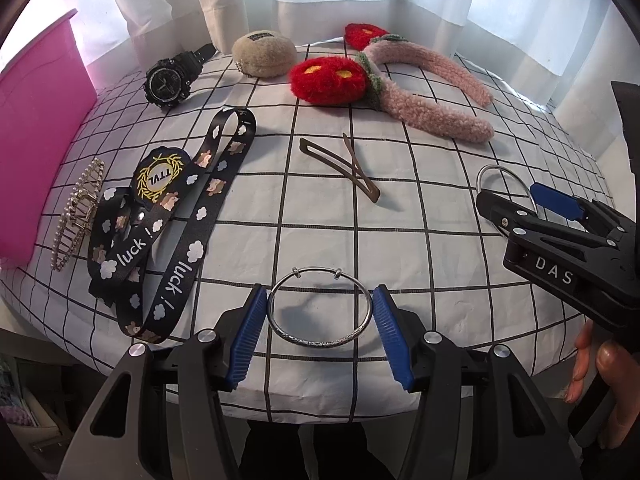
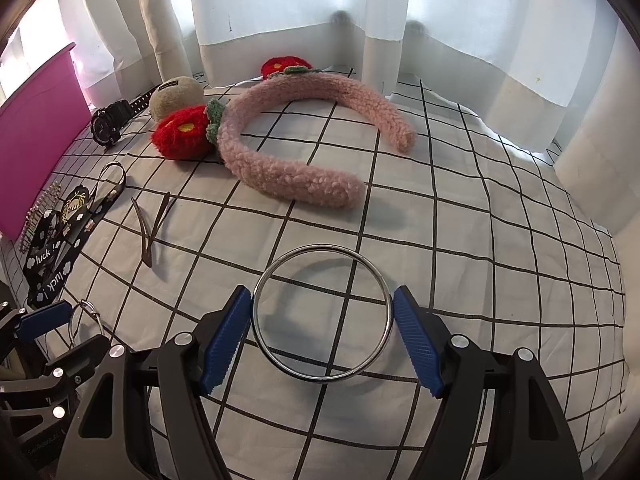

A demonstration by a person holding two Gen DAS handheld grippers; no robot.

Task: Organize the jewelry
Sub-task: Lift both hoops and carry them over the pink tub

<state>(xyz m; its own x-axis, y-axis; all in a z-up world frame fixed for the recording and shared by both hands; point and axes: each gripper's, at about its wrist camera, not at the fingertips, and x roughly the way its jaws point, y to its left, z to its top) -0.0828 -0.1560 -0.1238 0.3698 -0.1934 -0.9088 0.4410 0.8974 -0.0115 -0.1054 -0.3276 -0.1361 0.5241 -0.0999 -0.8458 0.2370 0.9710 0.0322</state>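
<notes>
A silver bangle with two small beads (image 1: 320, 307) lies on the checked cloth between the blue pads of my left gripper (image 1: 320, 330), which is open around it; the pads stand just beside its rim. A plain silver bangle (image 2: 322, 313) lies between the pads of my right gripper (image 2: 322, 340), open around it too. The right gripper (image 1: 516, 204) shows in the left wrist view over that bangle (image 1: 504, 172). The left gripper (image 2: 60, 328) shows at the lower left of the right wrist view with its bangle (image 2: 82, 320).
On the cloth lie a pink fluffy headband with red flowers (image 1: 432, 104), a brown hair clip (image 1: 344, 168), a black watch (image 1: 170, 80), a beige pouch (image 1: 264, 54), a black "luck" lanyard (image 1: 176, 232) and a pearl claw clip (image 1: 76, 220). A pink box (image 1: 36, 128) stands at the left.
</notes>
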